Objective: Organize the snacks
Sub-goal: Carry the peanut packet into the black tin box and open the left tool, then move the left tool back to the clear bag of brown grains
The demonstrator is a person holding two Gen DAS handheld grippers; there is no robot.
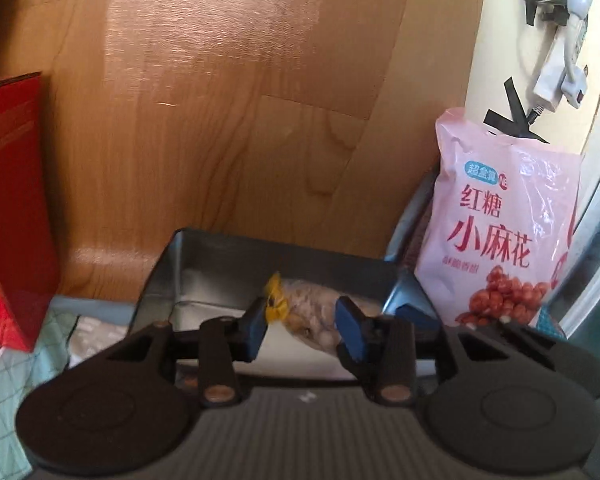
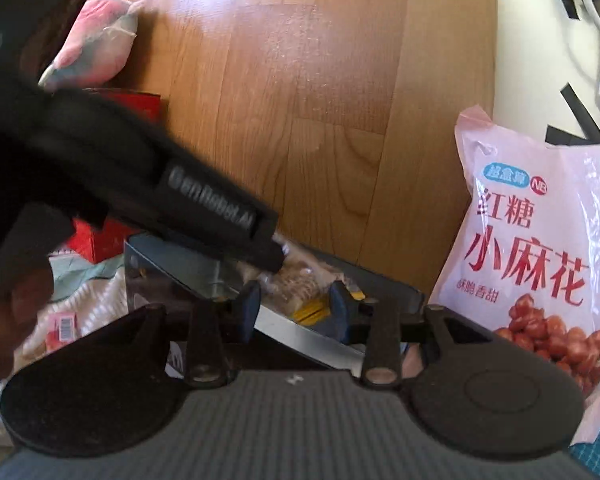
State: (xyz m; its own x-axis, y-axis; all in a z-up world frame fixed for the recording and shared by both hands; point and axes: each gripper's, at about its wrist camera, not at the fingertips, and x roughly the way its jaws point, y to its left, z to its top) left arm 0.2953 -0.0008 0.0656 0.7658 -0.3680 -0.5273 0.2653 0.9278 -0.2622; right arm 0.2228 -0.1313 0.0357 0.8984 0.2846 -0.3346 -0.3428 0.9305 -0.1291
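Snacks — one pink bag (image 1: pixel 504 220), one clear packet (image 1: pixel 312 308)

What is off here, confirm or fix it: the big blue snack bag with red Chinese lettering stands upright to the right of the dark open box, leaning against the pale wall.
The colour is wrong. The big snack bag with red Chinese lettering is pink, not blue; both wrist views show it. The rest holds: it stands upright to the right of the dark open box, against the pale wall.
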